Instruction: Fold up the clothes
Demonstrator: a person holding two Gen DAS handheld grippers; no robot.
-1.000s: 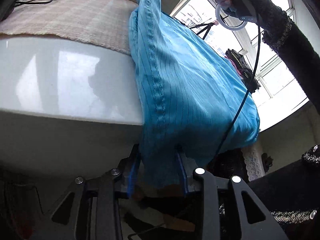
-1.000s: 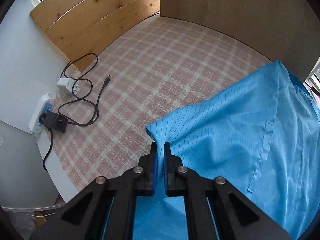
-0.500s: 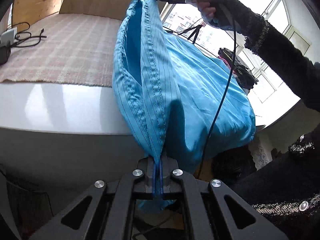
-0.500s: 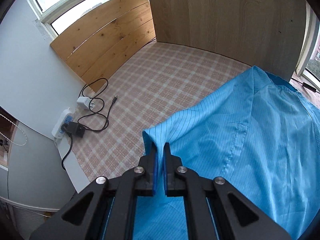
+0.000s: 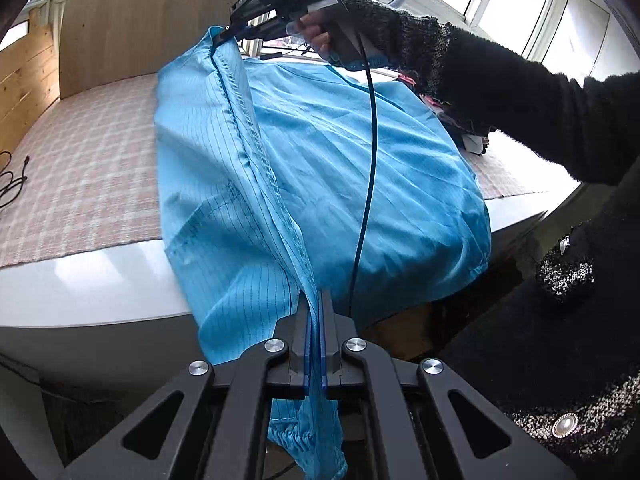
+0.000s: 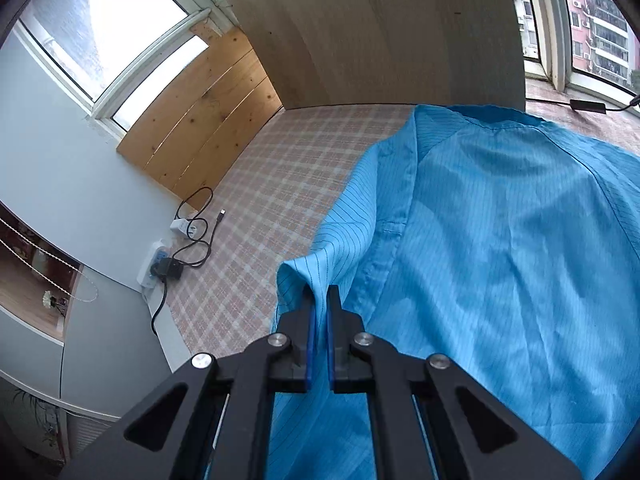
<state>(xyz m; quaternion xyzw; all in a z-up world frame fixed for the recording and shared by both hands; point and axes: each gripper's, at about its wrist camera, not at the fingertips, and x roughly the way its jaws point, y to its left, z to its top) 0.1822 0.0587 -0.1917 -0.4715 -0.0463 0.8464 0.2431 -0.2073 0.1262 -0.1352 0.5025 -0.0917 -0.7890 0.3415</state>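
Two grippers pinch one blue garment (image 5: 320,168), a thin-striped piece of cloth with a stitched seam running along its raised edge. The left gripper (image 5: 315,300) has its jaws clamped tight on a fold of that seam near the front edge of the white table (image 5: 80,288), with a gathered tail of the cloth hanging below the fingers. The right gripper (image 5: 224,36), seen in the left wrist view above the far end of the seam, grips the other end of the same edge; in its own view the right gripper (image 6: 319,294) is clenched on a small peak of fabric. A hand (image 5: 320,34) in a dark knitted sleeve (image 5: 520,96) holds that tool, and a dark cable (image 5: 366,184) drops from it across the cloth.

Between the two grips the seam runs taut and lifted, while the rest of the garment drapes over a checked mat (image 6: 288,184) on the table and spills past the table's front edge. To the mat's left lie a white power strip (image 6: 154,262) and a coiled black cord (image 6: 200,232). A dark heap (image 5: 464,120) behind the sleeve may be more clothing, though it is too hidden to tell.
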